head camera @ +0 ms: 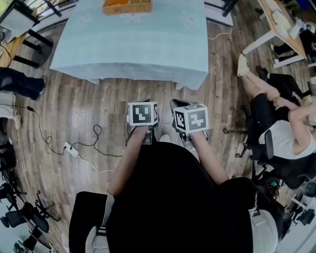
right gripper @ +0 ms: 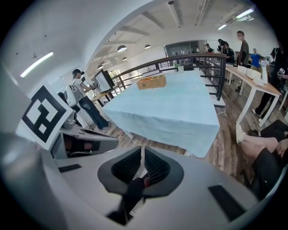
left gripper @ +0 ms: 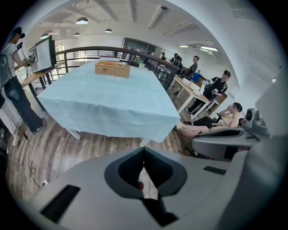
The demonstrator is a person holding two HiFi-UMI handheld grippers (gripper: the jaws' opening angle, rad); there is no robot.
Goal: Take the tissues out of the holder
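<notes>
A wicker basket [head camera: 127, 6] stands at the far end of a table under a light blue cloth [head camera: 133, 44]. Something orange shows inside it; I cannot make out any tissues. The basket [left gripper: 112, 69] is small and distant in the left gripper view, and the same basket [right gripper: 151, 81] is just as far off in the right gripper view. Both grippers are held close to the person's body, well short of the table's near edge. The left gripper [left gripper: 143, 152] is shut with nothing in it. The right gripper [right gripper: 142, 155] is shut and empty too. Their marker cubes [head camera: 143, 113] sit side by side.
A power strip [head camera: 71, 149] and its cables lie on the wooden floor at the left. A person sits on a chair [head camera: 276, 128] to the right, near a white desk [head camera: 276, 24]. Another person [left gripper: 13, 81] stands by a monitor left of the table. Tripods [head camera: 24, 217] crowd the lower left.
</notes>
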